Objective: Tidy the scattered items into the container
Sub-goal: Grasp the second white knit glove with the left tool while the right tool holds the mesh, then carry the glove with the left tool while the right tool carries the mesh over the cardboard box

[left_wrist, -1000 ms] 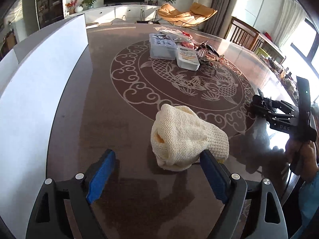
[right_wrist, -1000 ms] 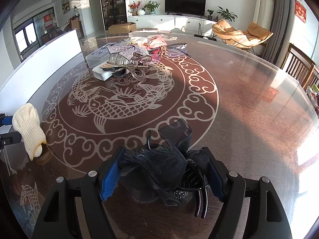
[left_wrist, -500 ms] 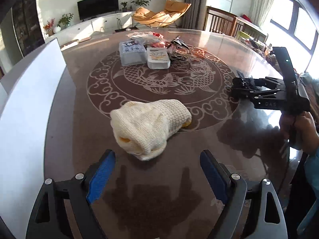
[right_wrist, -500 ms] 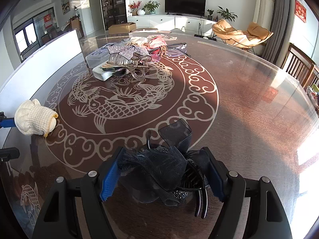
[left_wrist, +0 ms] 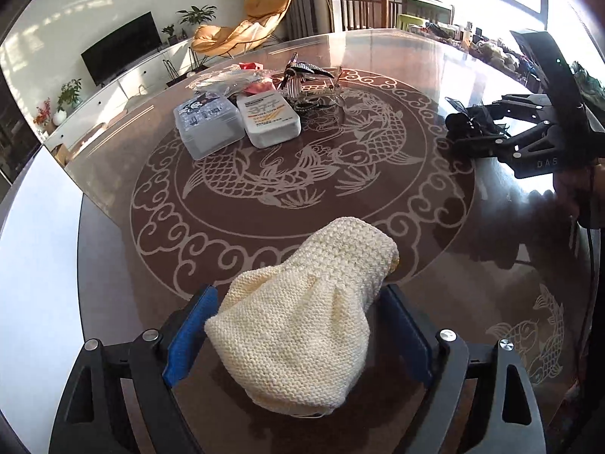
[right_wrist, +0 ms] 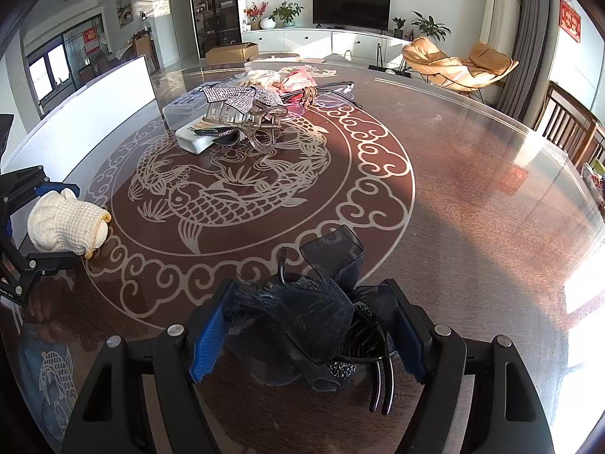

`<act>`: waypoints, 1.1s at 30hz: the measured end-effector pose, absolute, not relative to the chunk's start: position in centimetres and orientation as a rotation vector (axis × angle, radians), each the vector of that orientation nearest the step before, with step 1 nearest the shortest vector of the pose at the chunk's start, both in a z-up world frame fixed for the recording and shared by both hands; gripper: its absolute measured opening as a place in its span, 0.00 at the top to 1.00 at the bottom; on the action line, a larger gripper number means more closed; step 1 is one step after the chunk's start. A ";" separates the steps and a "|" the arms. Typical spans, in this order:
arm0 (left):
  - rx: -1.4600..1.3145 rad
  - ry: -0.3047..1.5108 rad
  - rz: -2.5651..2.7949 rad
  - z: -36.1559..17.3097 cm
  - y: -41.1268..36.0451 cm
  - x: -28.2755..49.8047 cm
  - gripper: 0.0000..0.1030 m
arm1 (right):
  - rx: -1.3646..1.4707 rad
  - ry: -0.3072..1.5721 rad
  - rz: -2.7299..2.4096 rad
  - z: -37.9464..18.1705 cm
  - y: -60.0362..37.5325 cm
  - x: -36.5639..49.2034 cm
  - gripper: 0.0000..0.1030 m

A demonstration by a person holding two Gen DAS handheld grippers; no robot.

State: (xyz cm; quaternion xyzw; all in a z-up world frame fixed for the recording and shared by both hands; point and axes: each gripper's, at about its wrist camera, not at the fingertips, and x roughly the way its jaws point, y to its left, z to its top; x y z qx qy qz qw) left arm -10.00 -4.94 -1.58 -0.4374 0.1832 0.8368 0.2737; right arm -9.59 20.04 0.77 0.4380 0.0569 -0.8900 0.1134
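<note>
Glossy brown surface (left_wrist: 113,257) beneath: my left tongs (left_wrist: 298,335) stand released around the knitted cloth (left_wrist: 306,306), its length pointing away; right tongs (right_wrist: 306,335) released, straddling the black hair clip (right_wrist: 314,321).

1. Cream knitted item (left_wrist: 302,314) is lying crumpled on the table at 6 o'clock of the left wrist view.
2. Black mesh bow hair clip (right_wrist: 314,325) is resting at 6 o'clock of the right wrist view.
</note>
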 end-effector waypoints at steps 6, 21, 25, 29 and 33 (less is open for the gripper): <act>-1.226 0.280 2.413 -2.4 -5.5 -9.1 0.51 | 1.285 0.163 -2.609 0.8 20.1 -9.6 0.26; -1.249 0.149 2.611 -2.7 -3.8 -5.4 0.52 | 1.271 0.190 -2.584 0.6 20.9 -8.2 0.27; -1.252 0.079 2.600 -2.2 -4.3 -5.5 0.55 | 1.265 0.099 -2.582 1.1 21.2 -7.6 0.31; -1.158 0.015 2.615 0.4 -4.9 -4.4 0.56 | 1.160 0.050 -2.613 3.7 20.9 -4.8 0.31; -1.151 -0.043 2.604 1.2 -5.0 -3.1 0.56 | 1.151 0.058 -2.588 4.8 19.5 -3.1 0.31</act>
